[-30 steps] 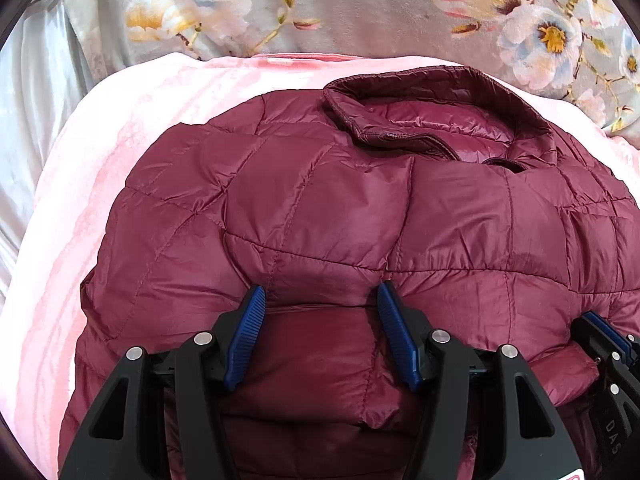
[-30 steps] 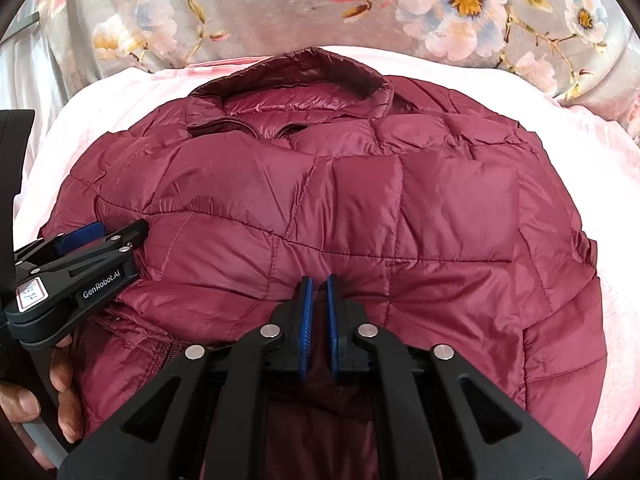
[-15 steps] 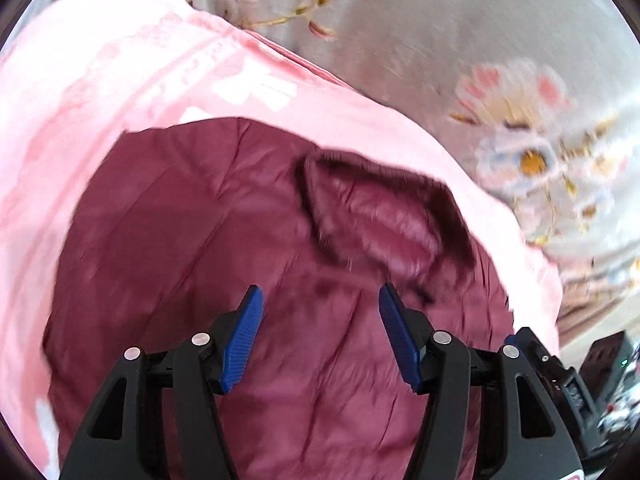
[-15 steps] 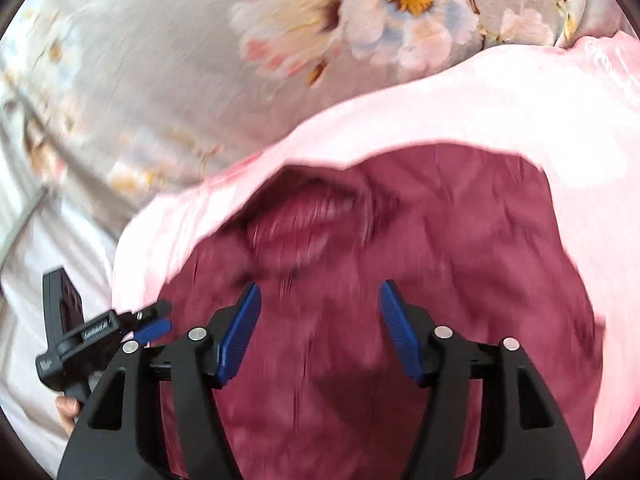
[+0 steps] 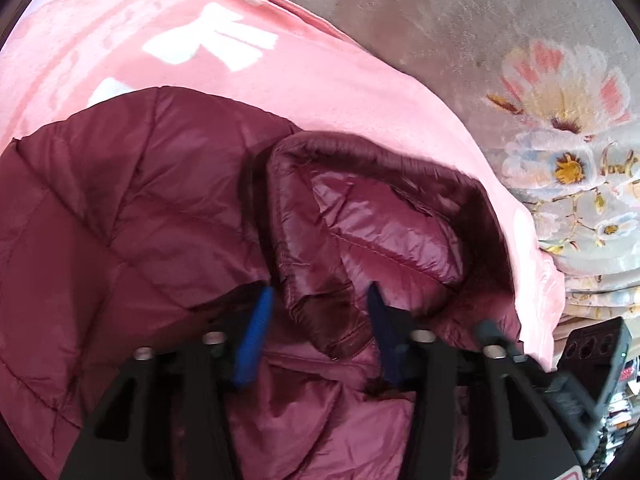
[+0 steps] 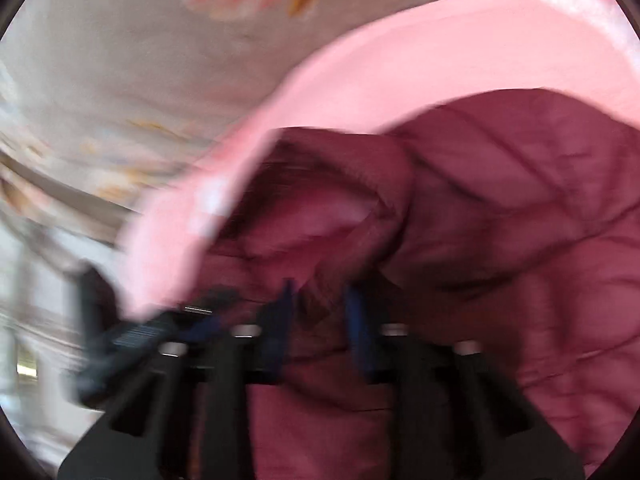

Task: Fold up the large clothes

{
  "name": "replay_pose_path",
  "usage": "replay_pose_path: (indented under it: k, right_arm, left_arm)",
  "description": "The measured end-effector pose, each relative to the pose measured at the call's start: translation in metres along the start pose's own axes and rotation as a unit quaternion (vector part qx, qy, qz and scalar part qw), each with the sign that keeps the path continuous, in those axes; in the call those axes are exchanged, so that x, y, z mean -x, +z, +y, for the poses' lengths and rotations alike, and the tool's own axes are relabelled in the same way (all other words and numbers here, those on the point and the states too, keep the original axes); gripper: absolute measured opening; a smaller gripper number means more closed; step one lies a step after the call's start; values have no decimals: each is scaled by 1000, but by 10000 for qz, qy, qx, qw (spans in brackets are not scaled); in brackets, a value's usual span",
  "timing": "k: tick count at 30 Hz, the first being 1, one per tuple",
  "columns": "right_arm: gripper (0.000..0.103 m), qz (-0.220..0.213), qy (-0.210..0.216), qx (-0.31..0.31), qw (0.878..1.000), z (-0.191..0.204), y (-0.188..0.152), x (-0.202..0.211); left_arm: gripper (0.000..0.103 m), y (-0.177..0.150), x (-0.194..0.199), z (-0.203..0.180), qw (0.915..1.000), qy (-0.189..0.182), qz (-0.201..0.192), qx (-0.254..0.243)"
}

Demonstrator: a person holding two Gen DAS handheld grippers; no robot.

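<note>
Both tongs shifted to jacket (image 5: pixel 132 216) collar (image 5: pixel 372 216), closing

One maroon quilted jacket (image 5: pixel 132 216); one pink blanket (image 5: pixel 120 28) beneath it; one floral sheet (image 5: pixel 560 128); two grippers, left gripper (image 5: pixel 320 324) and right gripper (image 6: pixel 320 320)

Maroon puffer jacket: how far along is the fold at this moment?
Done: the jacket lies on the pink blanket, lower part apparently doubled toward the collar. In hand: the left gripper and right gripper are closing around collar-area fabric. Left: any further folds; blur hides the grip.
</note>
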State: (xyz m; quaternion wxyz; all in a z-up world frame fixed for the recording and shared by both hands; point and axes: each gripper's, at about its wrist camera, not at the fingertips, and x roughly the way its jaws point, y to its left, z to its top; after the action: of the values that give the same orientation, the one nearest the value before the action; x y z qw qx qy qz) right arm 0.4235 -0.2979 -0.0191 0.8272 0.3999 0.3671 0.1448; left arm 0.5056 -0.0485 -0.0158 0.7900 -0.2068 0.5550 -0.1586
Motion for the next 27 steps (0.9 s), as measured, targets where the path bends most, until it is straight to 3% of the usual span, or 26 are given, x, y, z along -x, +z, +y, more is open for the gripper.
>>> replay_pose_path:
  k: [1,4,8,13,17,20,23,27]
  right_arm:
    - [15,-54,-30,21,10000,1,-1,2]
    - [13,-69,-881,474,9950,0,-13,-2]
    - [9,-108,-1254,592,9903,-16,-25,2]
    - [5,-69,-1452,631,9874,-37,-31,6]
    - [4,-182,-1710,1085,9791,-34,-39,7]
    - [4,-165,-1755,1172,9773,-32,-39,6]
    - [7,-129,-1866,1172,9753,-30,-38,14]
    - [10,-422,-2431,1286,9605,-19,-36,46]
  left_arm:
    - [21,0,-1,0,10000,17,16,-22]
    - [13,-3,-3,2,9996,220,13,-161]
    - [10,-12,-7,5,9967,554,-146,-567]
    - [10,-24,-11,5,9910,731,-429,-1040]
    - [15,-33,-12,9,9846,722,-690,-1437]
    - [15,-35,-10,14,9843,617,-761,-1470]
    - [15,-40,-2,12,9807,807,-786,-1601]
    - [25,-49,28,16,9764,1008,-807,-1732]
